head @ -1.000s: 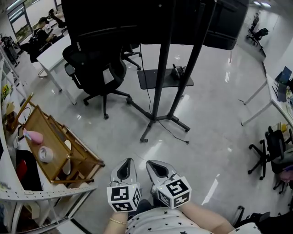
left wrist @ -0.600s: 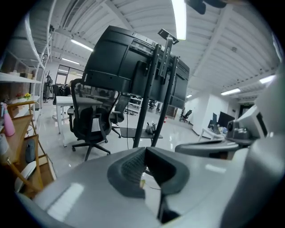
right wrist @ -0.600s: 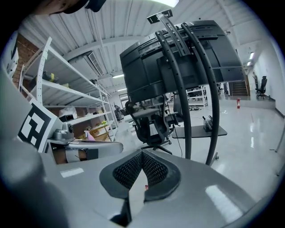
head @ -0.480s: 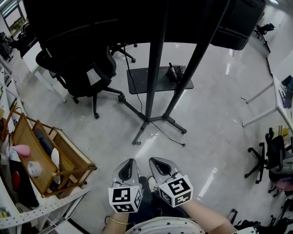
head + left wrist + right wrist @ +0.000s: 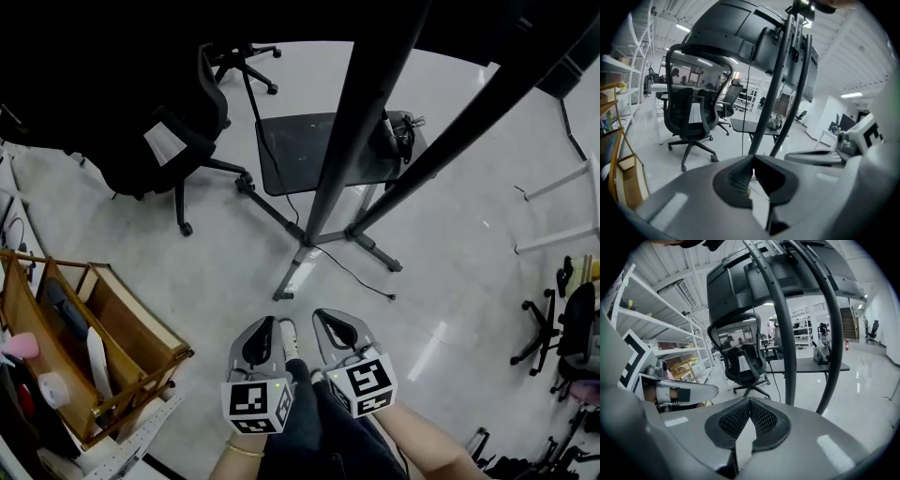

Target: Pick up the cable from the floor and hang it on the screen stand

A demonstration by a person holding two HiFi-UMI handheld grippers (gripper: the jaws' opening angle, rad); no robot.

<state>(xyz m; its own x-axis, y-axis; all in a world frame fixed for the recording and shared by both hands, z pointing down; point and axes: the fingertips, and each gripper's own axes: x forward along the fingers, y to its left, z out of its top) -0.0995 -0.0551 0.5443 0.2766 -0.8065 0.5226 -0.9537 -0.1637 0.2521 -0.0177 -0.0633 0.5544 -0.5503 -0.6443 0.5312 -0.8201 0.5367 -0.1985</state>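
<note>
Left gripper: the grey two-jaw left gripper is held low in front of the person's legs, its marker cube nearest the body; the ribbed pads meet at the tips with nothing between them.
Right gripper: the matching right gripper sits just beside it, jaws pressed together and empty.
Cable: the thin black cable lies on the glossy pale floor, trailing from the foot of the stand out towards the right, its loose end ahead of the right gripper and apart from both grippers.
Screen stand: the black tubular screen stand rises right ahead, its legs splayed on the floor, with a dark screen overhead.
Around: a black office chair stands left of the stand; a wooden slatted rack holding small items is at the person's left.
</note>
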